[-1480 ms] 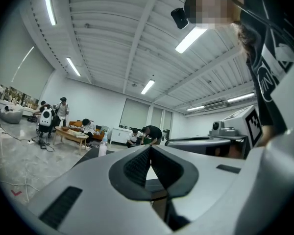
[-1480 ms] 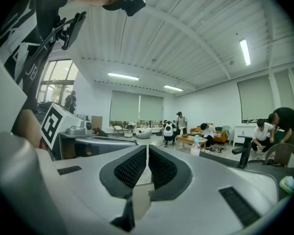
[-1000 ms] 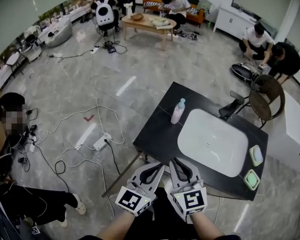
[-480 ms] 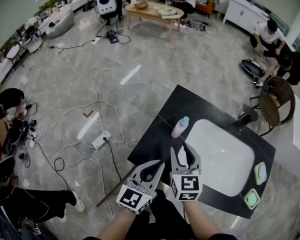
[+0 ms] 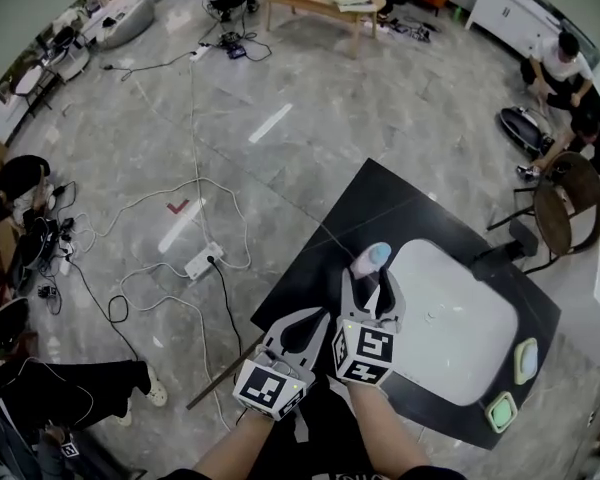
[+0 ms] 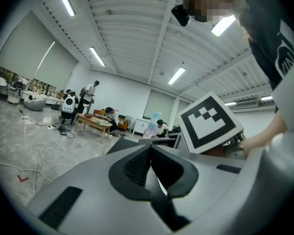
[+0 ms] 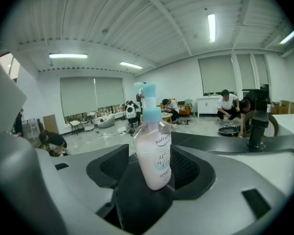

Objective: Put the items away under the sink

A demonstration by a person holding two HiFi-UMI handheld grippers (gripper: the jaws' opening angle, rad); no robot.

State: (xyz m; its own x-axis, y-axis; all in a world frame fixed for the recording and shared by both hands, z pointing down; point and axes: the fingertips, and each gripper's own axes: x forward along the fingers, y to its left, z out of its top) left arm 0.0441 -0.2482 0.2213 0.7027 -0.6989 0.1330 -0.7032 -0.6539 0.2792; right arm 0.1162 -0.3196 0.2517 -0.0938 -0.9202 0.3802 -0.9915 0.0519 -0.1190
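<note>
The right gripper (image 5: 370, 290) has just opened wide around the pink, blue-capped plastic bottle (image 7: 154, 155), poised to grasp it; the left gripper (image 6: 151, 151) is closed.

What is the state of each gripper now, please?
Left gripper: closed, empty.
Right gripper: open, jaws have just been opening; pink bottle stands between them, not gripped.

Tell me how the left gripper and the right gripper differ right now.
The left gripper's fingers are shut on nothing. The right gripper's fingers have just been opening and stand apart, with the pink bottle between them but not pressed. The right gripper reaches farther over the black counter, beside the sink; the left gripper hangs back near the counter's edge. Both have the same grey build.
</note>
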